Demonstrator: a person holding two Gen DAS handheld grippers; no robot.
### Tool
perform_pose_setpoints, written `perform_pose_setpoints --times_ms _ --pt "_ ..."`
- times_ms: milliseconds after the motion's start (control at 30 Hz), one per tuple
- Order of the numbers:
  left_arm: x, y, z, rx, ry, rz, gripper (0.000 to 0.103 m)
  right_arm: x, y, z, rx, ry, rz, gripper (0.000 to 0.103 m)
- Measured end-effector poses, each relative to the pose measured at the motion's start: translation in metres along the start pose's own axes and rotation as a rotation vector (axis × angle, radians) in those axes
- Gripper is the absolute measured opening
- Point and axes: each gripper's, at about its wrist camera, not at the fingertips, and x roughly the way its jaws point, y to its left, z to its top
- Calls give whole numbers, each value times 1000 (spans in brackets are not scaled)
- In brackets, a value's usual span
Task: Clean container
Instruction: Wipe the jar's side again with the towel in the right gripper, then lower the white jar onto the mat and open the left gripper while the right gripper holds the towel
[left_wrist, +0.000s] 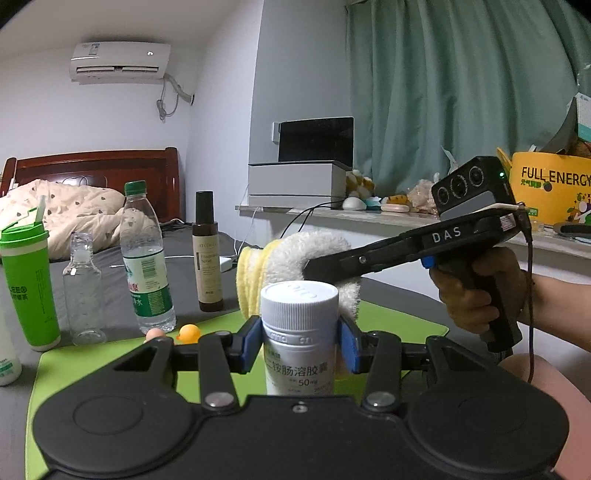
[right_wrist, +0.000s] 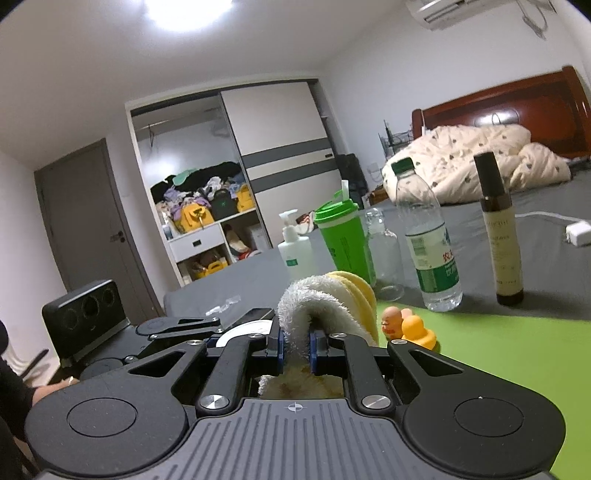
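My left gripper (left_wrist: 300, 343) is shut on a white pill bottle (left_wrist: 300, 332) with a ribbed white cap, held upright above the green mat (left_wrist: 92, 365). My right gripper (right_wrist: 295, 347) is shut on a folded white and yellow cloth (right_wrist: 325, 295). In the left wrist view the right gripper (left_wrist: 317, 271) presses the cloth (left_wrist: 295, 258) against the back and top of the bottle's cap. In the right wrist view only the bottle's white cap (right_wrist: 245, 330) shows, to the left below the cloth, beside the left gripper's body.
Behind the mat on the grey surface stand a green cup (left_wrist: 27, 288), an empty clear bottle (left_wrist: 83, 291), a water bottle (left_wrist: 147, 258) and a brown spray bottle (left_wrist: 207, 254). A white pump bottle (right_wrist: 295, 247) stands further left. Rubber ducks (right_wrist: 413, 326) sit on the mat.
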Motion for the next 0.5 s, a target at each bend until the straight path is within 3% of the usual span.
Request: perform_pose_setpoints --times_ms 500 --pt "-5 3 6 -10 -52 25 43 10 -8 -13 26 76 5 13"
